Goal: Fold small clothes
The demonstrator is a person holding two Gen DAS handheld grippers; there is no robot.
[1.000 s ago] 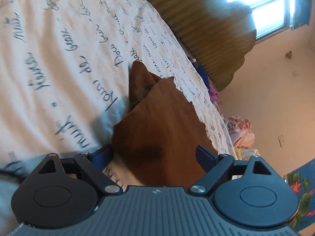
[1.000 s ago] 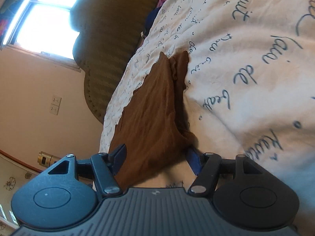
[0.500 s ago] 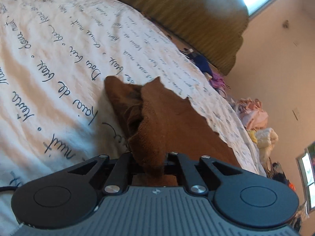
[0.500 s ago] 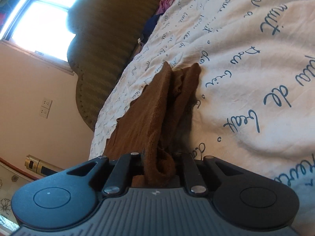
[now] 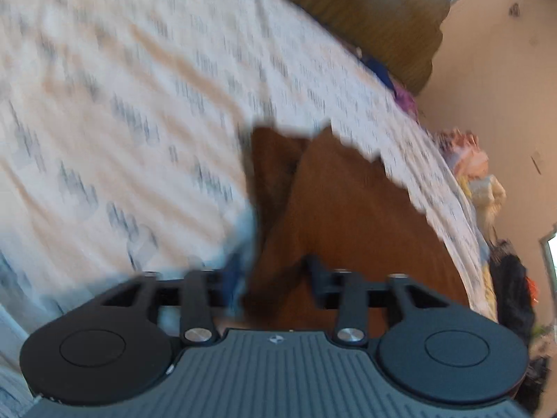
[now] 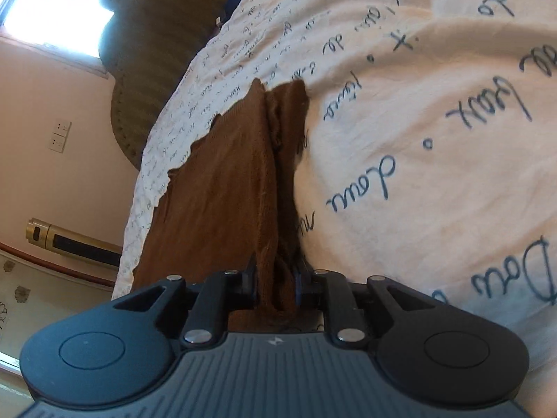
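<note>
A small brown knit garment lies on a white bed sheet with blue handwriting print. My left gripper is partly open, its jaws a hand-width apart around the garment's near edge; the view is blurred by motion. In the right wrist view the same garment stretches away from me, folded along its length. My right gripper is shut on a bunched edge of it.
A brown ribbed headboard stands at the far end of the bed under a bright window. A pile of clothes lies beyond the bed's edge. A wall with sockets is on the left.
My left gripper was shut on the garment half a second ago and has now opened its jaws while moving fast. My right gripper stays shut on the garment and has moved a little.
</note>
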